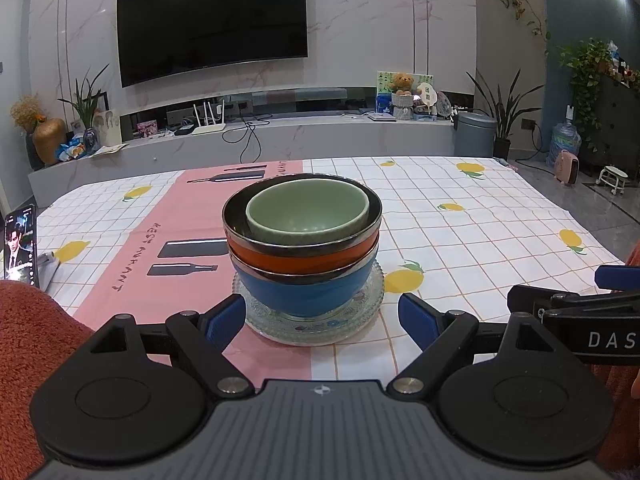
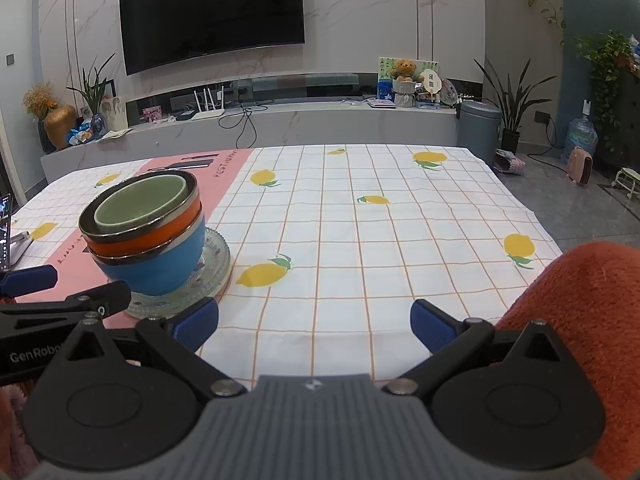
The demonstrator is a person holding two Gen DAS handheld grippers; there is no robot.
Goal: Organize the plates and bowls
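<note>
A stack stands on the table: a green bowl (image 1: 306, 212) nested in an orange steel-rimmed bowl (image 1: 304, 258), nested in a blue bowl (image 1: 308, 290), all on a clear glass plate (image 1: 314, 328). My left gripper (image 1: 322, 316) is open, its blue fingertips flanking the plate's near edge without touching the bowls. In the right wrist view the green bowl (image 2: 140, 202), orange bowl (image 2: 144, 238), blue bowl (image 2: 160, 270) and glass plate (image 2: 212, 264) sit at the left. My right gripper (image 2: 314, 324) is open over bare tablecloth, right of the stack, holding nothing.
The table wears a checked lemon-print cloth (image 2: 360, 240) with a pink panel (image 1: 132, 280). A phone (image 1: 20, 242) leans on a stand at the left edge. Orange sleeves (image 2: 580, 320) show beside the grippers. Beyond the table are a TV (image 1: 212, 20) and a low cabinet.
</note>
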